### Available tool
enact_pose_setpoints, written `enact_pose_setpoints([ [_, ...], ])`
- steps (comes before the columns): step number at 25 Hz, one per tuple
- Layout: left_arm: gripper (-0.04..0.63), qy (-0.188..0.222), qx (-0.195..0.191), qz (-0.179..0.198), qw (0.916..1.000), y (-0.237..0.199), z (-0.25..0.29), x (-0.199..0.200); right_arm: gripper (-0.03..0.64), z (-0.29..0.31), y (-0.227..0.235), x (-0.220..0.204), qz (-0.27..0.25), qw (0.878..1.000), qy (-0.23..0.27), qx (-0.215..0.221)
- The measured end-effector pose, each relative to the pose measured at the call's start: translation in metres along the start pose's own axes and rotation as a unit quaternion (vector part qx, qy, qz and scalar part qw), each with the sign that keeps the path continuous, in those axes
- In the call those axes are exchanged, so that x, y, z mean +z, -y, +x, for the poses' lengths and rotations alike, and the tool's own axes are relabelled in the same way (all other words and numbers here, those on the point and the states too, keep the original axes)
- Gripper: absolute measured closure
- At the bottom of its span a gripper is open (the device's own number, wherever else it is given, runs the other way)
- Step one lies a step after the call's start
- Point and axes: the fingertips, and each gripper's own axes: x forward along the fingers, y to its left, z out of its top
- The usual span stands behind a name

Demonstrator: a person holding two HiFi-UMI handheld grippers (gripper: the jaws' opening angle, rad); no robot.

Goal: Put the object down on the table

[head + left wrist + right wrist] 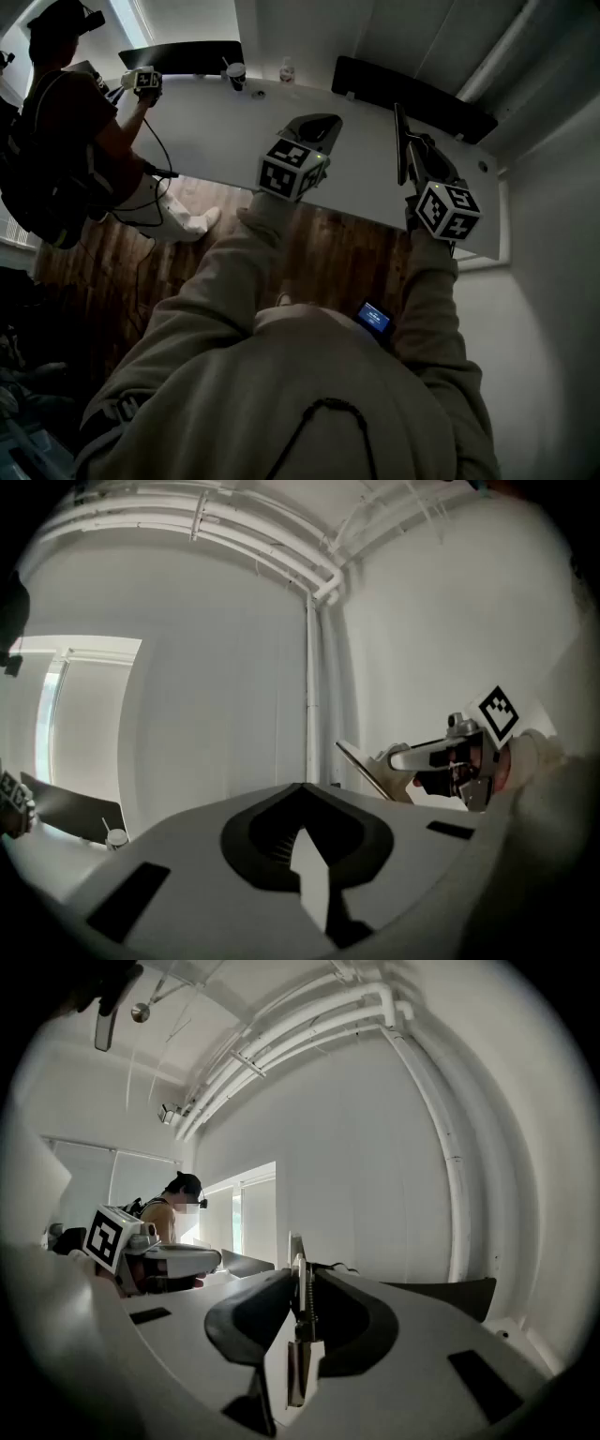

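Your right tongs (298,1309) clench the thin flat object (399,141) edge-up above the bench's (216,122) near-right corner, its long axis pointing toward the far edge. Your left tongs (305,855) are clenched and empty.

Three hand-held grippers (314,127) (417,152) (142,81); two people (66,122) (281,375); one white table (216,131); one cup (235,73); one thin board (401,141).

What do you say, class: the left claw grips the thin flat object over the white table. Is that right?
No. The right claw, not the left, grips the thin flat object over the white table; the right gripper view shows it pinched between the jaws. The left claw is shut on nothing.
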Motion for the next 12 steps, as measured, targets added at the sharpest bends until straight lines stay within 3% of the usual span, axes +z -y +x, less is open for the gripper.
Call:
enact_pose_setpoints([
  [12,0.591,0.019,-0.016,0.014,0.9996,0.011,0.000,0.010,0.523,-0.005,0.001,-0.005,0.019,1.000,0.010,-0.007],
])
